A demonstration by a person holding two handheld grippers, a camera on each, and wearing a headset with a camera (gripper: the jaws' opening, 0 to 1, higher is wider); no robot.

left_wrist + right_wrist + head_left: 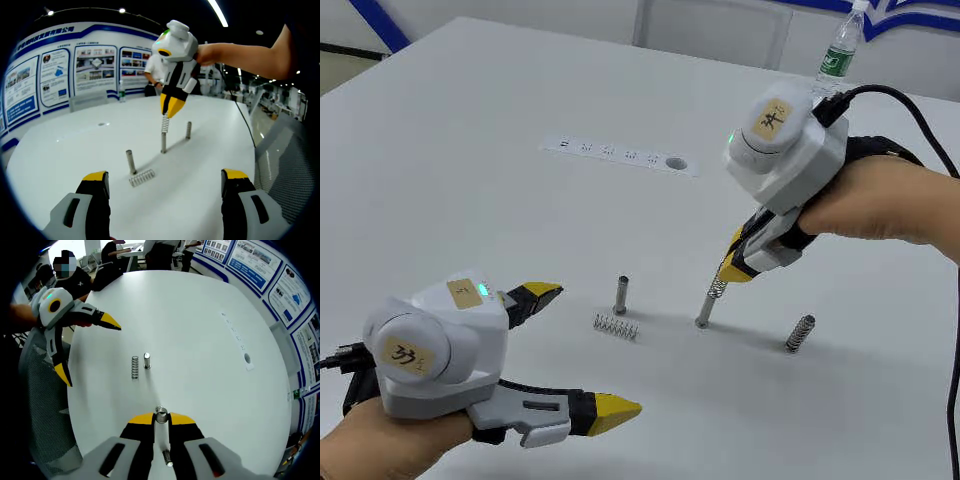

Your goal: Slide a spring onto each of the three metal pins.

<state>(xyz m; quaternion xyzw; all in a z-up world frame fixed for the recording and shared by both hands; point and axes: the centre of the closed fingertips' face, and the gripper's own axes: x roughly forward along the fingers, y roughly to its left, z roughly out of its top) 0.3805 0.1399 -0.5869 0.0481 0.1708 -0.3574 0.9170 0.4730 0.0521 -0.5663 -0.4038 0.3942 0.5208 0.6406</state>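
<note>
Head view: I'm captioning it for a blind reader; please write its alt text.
The right gripper holds a spring over the top of the middle pin on a white table. The left gripper rests open near a loose spring and a bare pin; the third pin already wears a spring.

A water bottle [840, 50] and power strip [620, 154] sit on the white table [440, 150].

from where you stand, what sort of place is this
Probably a showroom or lab meeting room: a big white table with a built-in socket strip, and blue-trimmed display boards along the wall.
</note>
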